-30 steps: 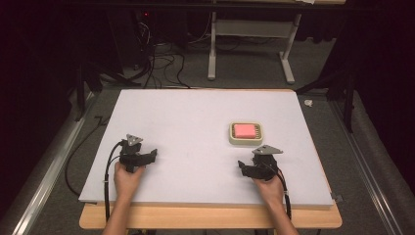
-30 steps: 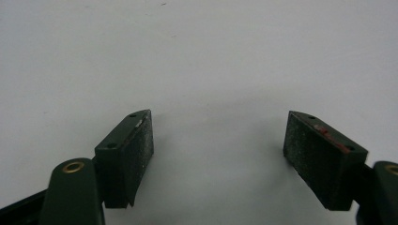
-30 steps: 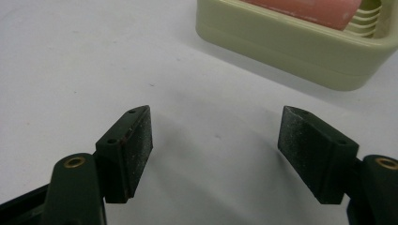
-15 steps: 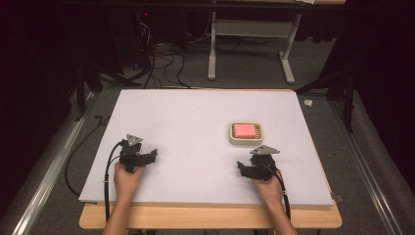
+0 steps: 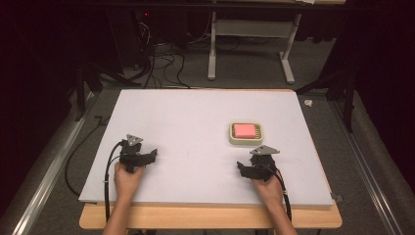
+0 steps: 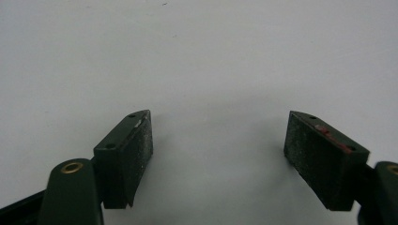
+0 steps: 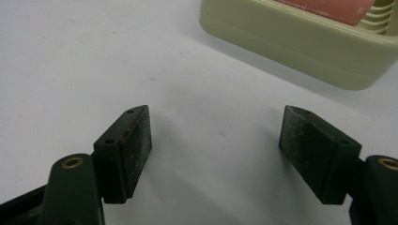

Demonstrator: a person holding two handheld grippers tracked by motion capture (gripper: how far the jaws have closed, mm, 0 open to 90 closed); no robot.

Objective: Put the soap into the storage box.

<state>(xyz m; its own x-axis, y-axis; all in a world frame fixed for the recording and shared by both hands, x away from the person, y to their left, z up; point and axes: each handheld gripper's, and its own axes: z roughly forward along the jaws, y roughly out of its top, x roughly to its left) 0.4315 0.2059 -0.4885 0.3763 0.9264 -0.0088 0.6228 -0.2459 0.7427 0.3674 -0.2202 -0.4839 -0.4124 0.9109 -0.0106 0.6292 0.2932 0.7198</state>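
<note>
table (image 5: 195,122): white top | on it: cream tray (image 5: 246,141), pink block (image 5: 244,130)

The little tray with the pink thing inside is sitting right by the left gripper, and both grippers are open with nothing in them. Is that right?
Not quite. The tray with the pink block sits by the right gripper, not the left gripper; the high view shows it, and the right gripper view has it just ahead. The rest holds: both grippers are open and empty.
</note>
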